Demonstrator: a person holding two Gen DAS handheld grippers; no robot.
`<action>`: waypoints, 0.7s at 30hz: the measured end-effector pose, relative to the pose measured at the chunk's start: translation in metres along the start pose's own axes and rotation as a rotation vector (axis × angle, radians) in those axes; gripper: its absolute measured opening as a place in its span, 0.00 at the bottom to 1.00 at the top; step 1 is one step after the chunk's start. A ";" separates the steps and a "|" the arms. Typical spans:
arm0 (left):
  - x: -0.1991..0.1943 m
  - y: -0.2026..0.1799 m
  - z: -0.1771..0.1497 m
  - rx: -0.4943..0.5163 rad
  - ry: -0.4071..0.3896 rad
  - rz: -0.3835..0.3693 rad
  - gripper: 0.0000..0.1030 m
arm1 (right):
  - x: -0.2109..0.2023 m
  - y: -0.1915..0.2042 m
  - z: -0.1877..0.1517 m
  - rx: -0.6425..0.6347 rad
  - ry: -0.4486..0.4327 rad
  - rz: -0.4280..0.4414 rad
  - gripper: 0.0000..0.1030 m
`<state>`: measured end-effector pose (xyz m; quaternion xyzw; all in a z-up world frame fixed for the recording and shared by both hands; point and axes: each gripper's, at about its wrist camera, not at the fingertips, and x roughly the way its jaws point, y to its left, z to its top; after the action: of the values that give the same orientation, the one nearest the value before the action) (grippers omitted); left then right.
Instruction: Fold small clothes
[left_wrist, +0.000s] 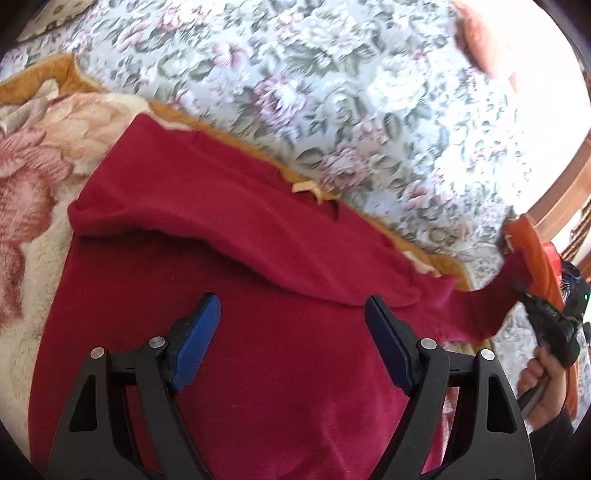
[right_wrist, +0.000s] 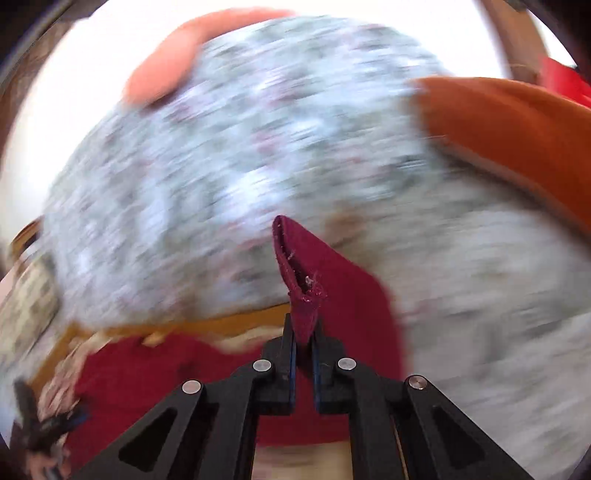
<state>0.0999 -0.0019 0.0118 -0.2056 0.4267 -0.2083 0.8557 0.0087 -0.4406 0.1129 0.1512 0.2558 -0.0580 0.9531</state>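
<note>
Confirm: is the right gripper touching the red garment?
Touching. In the right wrist view the right gripper has its jaws shut on a corner of the red garment, which sticks out between the fingers.

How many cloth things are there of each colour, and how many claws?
Dark red garment: 1
Orange cloth: 1
Floral bedsheet: 1
Fuzzy cream-and-pink blanket: 1
Claws: 2, left claw, right claw
Total: 6
</note>
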 end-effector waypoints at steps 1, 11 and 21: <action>-0.002 -0.002 0.001 0.006 -0.013 -0.008 0.78 | 0.008 0.020 -0.006 -0.014 0.016 0.047 0.05; -0.012 0.006 0.008 -0.038 -0.050 -0.058 0.78 | 0.127 0.219 -0.088 -0.157 0.230 0.296 0.05; -0.010 -0.001 0.007 -0.005 -0.037 -0.107 0.78 | 0.141 0.234 -0.122 -0.252 0.299 0.204 0.40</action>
<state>0.1000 0.0038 0.0224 -0.2342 0.3996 -0.2489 0.8506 0.1172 -0.1848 0.0013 0.0629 0.3832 0.0941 0.9167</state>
